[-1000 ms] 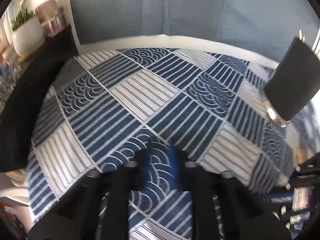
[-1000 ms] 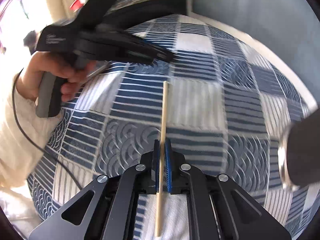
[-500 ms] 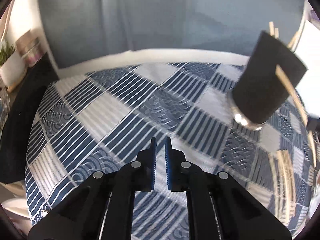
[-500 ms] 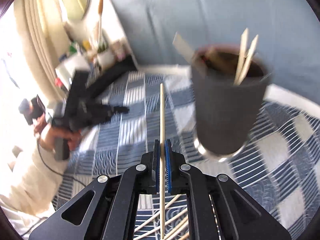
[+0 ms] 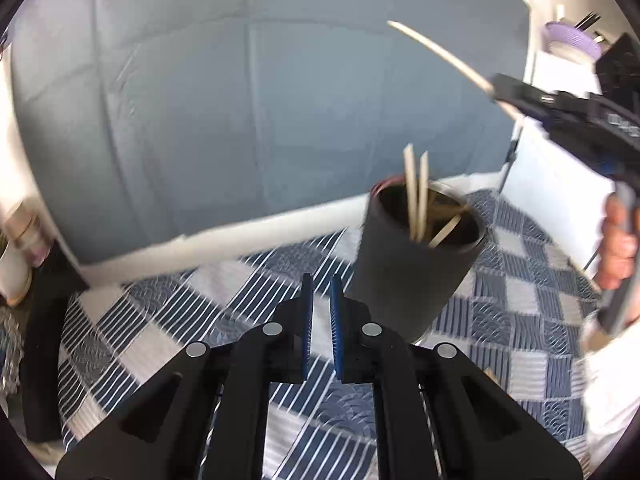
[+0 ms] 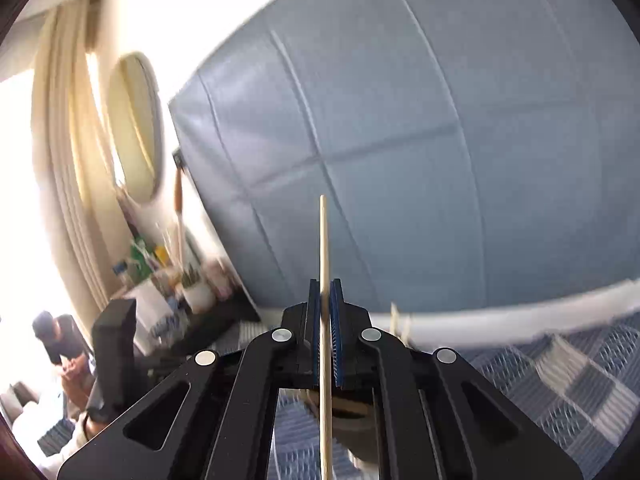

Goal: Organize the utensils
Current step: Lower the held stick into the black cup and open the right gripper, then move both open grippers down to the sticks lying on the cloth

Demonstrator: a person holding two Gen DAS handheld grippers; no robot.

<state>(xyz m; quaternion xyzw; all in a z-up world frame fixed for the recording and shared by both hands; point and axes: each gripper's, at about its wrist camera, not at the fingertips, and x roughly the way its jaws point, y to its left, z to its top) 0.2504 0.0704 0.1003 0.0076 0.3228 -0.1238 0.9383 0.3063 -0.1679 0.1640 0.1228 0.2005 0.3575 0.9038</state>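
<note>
right gripper (image 6: 325, 320): clamped on thin wooden chopstick (image 6: 324, 248), centre frame | left gripper (image 5: 320, 312): nearly closed, empty | matte black round cup (image 5: 412, 268), right of centre, holds pale sticks | blue patterned cloth (image 5: 160, 320) below

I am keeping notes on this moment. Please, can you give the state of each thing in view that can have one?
Left gripper: shut, holds nothing.
Right gripper: shut on the chopstick.
Chopstick: held in the air, not yet in the cup.
Dark cup: standing on the patterned cloth, open top, several chopsticks inside.
</note>
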